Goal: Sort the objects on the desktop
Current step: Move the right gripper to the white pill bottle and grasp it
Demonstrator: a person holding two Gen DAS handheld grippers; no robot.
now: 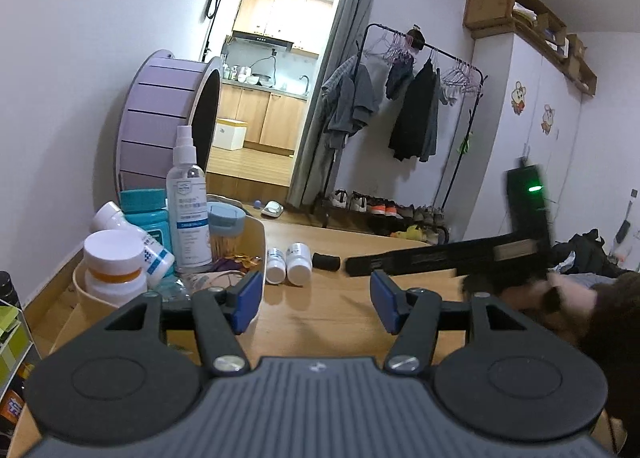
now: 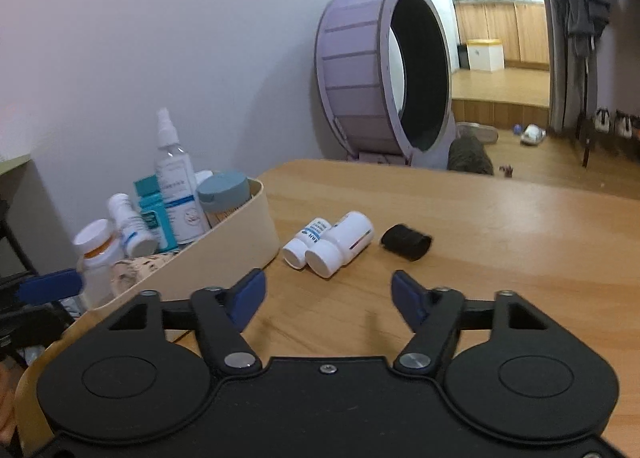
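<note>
Both grippers, left [image 1: 316, 300] and right [image 2: 328, 298], hover level above the table [image 2: 500, 250], jaws apart.

Two white bottles [image 2: 330, 244] and black roll [image 2: 406, 242] lie beside bin [image 2: 240, 242].

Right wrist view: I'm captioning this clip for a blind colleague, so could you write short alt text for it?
The open right gripper hovers over a wooden desk, facing two white pill bottles lying on their sides and a small black roll. To the left, a cream bin holds a spray bottle and other containers.
</note>
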